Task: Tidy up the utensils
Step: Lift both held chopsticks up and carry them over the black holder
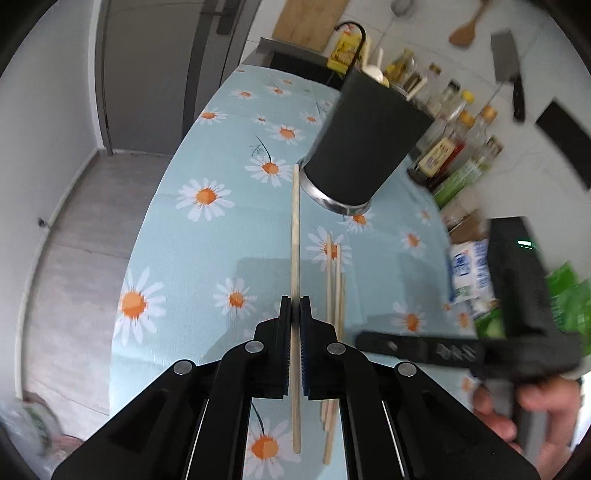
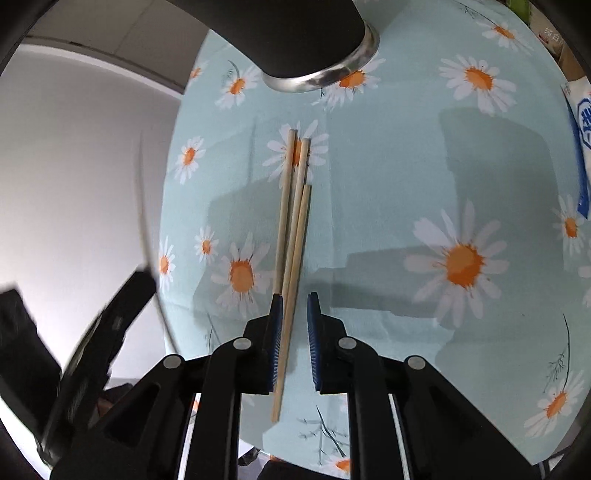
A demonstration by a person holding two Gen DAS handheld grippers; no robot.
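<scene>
chopstick (image 1: 295, 236) pinched in my left tool (image 1: 295, 314) | my right tool (image 2: 295, 306) narrow-open over three chopsticks (image 2: 293, 221) on bench (image 2: 388, 184)

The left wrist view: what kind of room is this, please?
Most likely a home kitchen. Bottles of oil and sauce stand in a row along the wall, a cleaver and a wooden spatula hang above them, and a table with a daisy cloth carries chopsticks and a dark holder.

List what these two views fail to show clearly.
- Holder interior: left wrist view shows only its outside wall; right wrist view crops its top.
- Right gripper: motion-blurred in left view.
- Loose chopsticks: near ends hidden behind the gripper.
- Bottle labels: blurred.
</scene>
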